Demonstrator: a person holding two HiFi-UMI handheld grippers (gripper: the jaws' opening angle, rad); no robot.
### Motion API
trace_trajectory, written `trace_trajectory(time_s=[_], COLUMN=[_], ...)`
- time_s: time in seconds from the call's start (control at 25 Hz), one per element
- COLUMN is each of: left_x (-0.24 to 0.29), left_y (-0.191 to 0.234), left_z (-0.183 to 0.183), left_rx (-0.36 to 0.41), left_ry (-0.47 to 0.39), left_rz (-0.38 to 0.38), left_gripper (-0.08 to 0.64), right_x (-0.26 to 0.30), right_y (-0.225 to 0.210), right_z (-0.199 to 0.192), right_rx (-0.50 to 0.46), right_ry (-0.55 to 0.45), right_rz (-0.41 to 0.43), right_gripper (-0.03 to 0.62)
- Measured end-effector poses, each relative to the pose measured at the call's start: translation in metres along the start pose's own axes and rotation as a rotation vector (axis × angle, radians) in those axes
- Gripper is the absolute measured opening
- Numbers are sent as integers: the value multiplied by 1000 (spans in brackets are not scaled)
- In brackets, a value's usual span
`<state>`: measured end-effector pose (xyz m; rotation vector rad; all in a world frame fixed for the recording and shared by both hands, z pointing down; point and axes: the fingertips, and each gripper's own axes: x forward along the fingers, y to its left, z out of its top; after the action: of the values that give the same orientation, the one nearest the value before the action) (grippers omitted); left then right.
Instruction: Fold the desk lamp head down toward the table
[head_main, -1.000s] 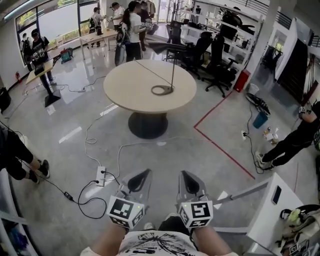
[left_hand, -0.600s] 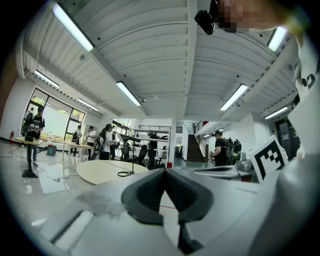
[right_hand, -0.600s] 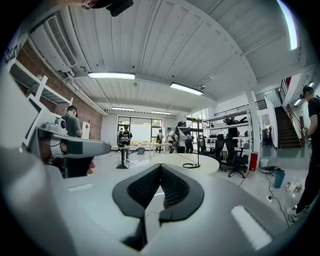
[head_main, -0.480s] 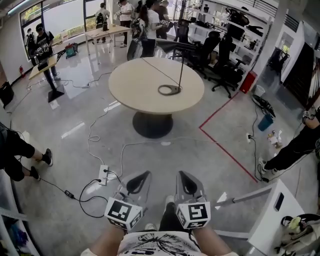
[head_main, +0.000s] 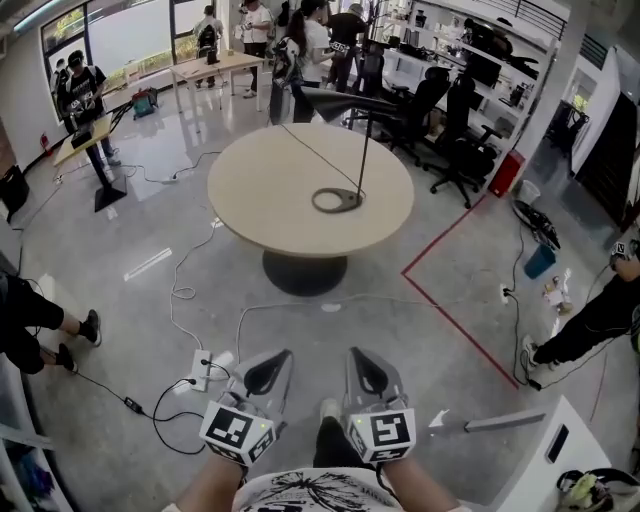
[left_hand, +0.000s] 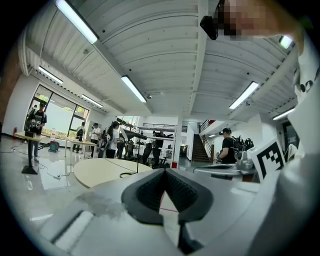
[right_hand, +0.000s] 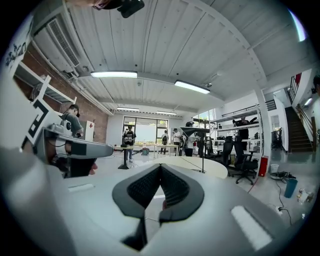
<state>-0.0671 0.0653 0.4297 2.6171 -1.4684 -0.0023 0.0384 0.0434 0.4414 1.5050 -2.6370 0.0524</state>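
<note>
A black desk lamp stands on the round beige table, far ahead of me. Its ring base carries a thin upright pole, and the flat dark head juts left at the top. A cable runs from the base across the tabletop. My left gripper and right gripper hover side by side low in front of my body, above the floor and well short of the table. Both are shut with nothing between the pads. The lamp is small in the left gripper view; the lamp is also small in the right gripper view.
A power strip and loose cables lie on the floor between me and the table. Red tape marks the floor at right. Office chairs stand behind the table. A seated person is at left, another person at right. A white desk is at lower right.
The view has shifted slightly toward the table, and the power strip now sits closer to my grippers. Both grippers stay shut and low.
</note>
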Motion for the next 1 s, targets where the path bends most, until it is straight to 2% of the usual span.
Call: trace_trajectory(time_s=[0.2,0.56,0.8,1.0], left_x=[62,157,193,229], left_y=[36,80,119,164], left_z=[23,43,54,68], left_rx=[1,-12,-18,-5], left_ry=[-45,-71,-65,-103], left_rz=[50,120,147,153], left_gripper=[5,5,5,5], right_x=[57,141,192,243], right_y=[-43,-124,-143,-150], right_z=[13,37,44,45], right_rx=[11,-30,-21,-49], right_ry=[6,-20,-5,15], right_rz=[62,92,108,103], right_gripper=[9,9,9,9])
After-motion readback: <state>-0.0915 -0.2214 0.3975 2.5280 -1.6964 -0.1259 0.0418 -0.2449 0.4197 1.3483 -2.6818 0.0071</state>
